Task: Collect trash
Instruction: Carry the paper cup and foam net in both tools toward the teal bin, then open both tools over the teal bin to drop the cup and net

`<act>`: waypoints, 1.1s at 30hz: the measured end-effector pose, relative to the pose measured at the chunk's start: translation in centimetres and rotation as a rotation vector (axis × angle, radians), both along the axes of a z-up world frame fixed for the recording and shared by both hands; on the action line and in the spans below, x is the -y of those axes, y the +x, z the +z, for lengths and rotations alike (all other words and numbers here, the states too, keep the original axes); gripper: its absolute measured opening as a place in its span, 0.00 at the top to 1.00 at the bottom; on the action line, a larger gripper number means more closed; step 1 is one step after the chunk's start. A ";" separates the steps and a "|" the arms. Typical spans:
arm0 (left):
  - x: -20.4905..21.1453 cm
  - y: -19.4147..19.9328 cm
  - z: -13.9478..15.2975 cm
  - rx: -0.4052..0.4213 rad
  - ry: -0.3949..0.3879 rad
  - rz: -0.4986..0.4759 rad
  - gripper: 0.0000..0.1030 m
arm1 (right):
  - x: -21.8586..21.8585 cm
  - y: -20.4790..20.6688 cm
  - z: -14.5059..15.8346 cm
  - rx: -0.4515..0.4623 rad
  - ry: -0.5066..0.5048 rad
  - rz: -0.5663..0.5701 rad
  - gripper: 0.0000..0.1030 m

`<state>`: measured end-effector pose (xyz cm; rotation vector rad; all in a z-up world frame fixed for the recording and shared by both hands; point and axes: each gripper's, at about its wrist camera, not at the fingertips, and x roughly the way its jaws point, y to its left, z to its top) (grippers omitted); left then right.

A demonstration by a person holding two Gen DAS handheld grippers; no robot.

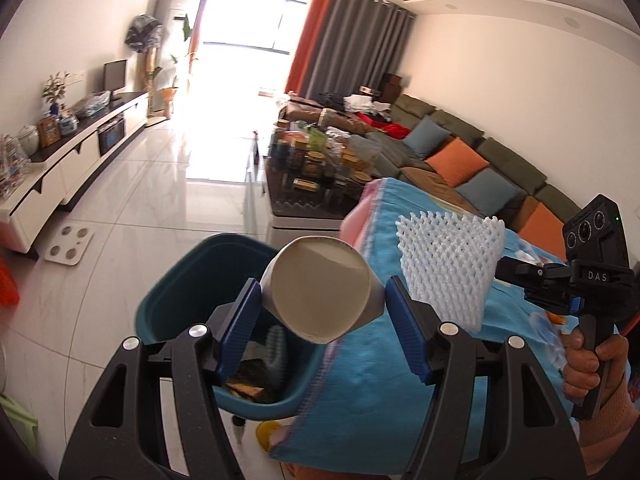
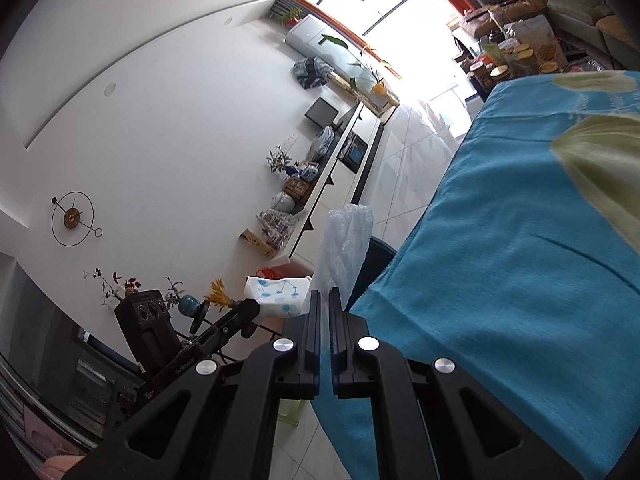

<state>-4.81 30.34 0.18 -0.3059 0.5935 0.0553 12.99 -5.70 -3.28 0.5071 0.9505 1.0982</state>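
Here, cardboard tube [image 1: 320, 286] between left tongs [image 1: 322, 336].

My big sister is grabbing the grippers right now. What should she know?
Left gripper: squeezing a cardboard tube, held over the teal bin.
Right gripper: fingers shut on white foam netting, above the blue tablecloth edge beside the bin.
Done: both pieces picked up; some trash already in the bin.
Left: release the tube, then bring the netting over and drop it.
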 end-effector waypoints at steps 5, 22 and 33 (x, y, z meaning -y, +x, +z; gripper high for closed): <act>-2.2 -0.1 -1.0 -0.033 -0.003 0.049 0.38 | -2.7 0.3 -0.4 -0.012 -0.031 0.037 0.97; -6.0 1.6 -5.1 -0.135 -0.040 0.129 0.38 | -9.5 1.7 -1.9 -0.040 -0.171 0.074 0.97; -6.6 4.3 -7.1 -0.191 -0.051 0.137 0.44 | -13.0 1.7 -3.3 -0.056 -0.253 0.099 0.95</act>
